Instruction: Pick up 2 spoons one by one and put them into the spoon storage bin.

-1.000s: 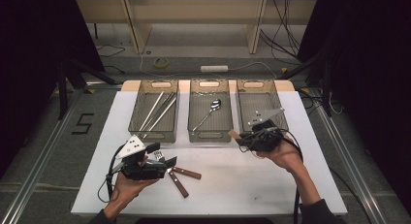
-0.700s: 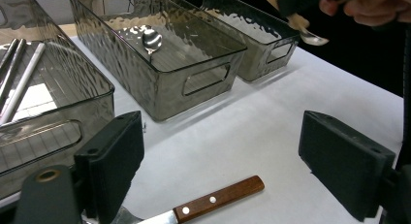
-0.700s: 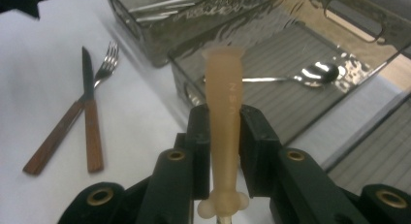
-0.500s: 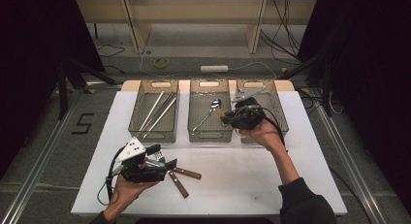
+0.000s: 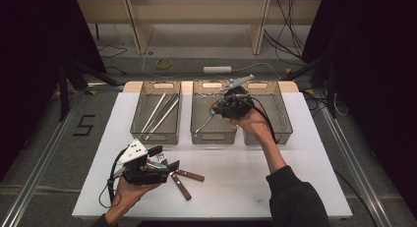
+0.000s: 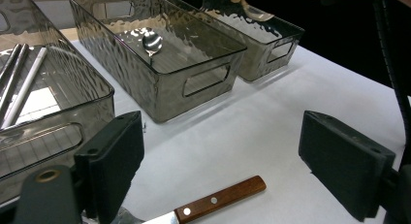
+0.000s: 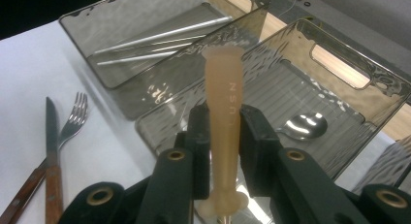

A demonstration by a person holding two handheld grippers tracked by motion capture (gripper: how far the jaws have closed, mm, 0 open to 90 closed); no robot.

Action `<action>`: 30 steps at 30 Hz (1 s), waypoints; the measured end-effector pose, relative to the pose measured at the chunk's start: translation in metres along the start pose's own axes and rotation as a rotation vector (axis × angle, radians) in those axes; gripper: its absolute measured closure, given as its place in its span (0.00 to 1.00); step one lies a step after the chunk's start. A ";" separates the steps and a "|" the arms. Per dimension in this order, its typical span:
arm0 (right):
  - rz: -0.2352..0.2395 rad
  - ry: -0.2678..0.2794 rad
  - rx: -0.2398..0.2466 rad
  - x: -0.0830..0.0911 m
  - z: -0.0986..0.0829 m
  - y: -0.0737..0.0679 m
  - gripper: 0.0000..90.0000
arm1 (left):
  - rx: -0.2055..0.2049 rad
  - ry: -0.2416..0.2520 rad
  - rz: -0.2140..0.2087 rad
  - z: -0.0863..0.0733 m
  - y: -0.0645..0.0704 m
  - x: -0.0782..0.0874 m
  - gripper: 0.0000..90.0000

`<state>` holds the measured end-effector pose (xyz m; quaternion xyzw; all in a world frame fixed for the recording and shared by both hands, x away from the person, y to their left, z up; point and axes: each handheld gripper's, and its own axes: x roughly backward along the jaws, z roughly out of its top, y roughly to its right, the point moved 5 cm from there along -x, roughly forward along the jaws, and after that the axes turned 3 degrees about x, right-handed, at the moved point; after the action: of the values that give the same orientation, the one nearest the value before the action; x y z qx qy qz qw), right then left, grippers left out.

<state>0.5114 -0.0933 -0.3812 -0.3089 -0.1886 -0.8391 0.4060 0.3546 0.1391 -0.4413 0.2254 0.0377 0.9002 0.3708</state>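
Observation:
My right gripper [image 5: 219,107] hangs over the middle bin [image 5: 212,137], shut on the handle of a tan plastic utensil [image 7: 224,107] that stands upright between its jaws; I cannot tell which kind of utensil it is. A metal spoon [image 7: 304,125] lies in that bin below. My left gripper [image 5: 164,159] rests low at the table's front left, open, its jaws wide apart above a wooden-handled knife [image 6: 220,200]. A fork [image 7: 73,118] lies beside the knife.
Three smoky clear bins stand in a row at the back: the left bin [image 5: 156,136] holds long metal rods [image 5: 158,111], and the right bin [image 5: 284,120] is next to my right hand. A second wooden handle [image 5: 181,186] lies on the white tabletop [image 5: 236,173].
My right gripper has moved left and away, from in front of the right bin to above the middle bin, with the tan utensil in it. The left gripper has stayed put.

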 end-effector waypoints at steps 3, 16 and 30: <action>-0.006 -0.003 -0.004 -0.004 0.002 0.001 0.85 | 0.006 0.006 0.001 0.001 0.000 0.000 0.18; -0.033 0.001 -0.052 -0.018 0.005 0.013 0.85 | 0.001 0.001 0.001 0.000 0.000 -0.001 0.18; -0.065 -0.023 -0.085 -0.043 0.001 0.017 0.85 | -0.005 -0.002 0.000 0.000 0.001 -0.001 0.18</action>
<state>0.5459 -0.0780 -0.4084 -0.3292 -0.1674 -0.8554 0.3631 0.3550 0.1380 -0.4415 0.2254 0.0351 0.9000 0.3714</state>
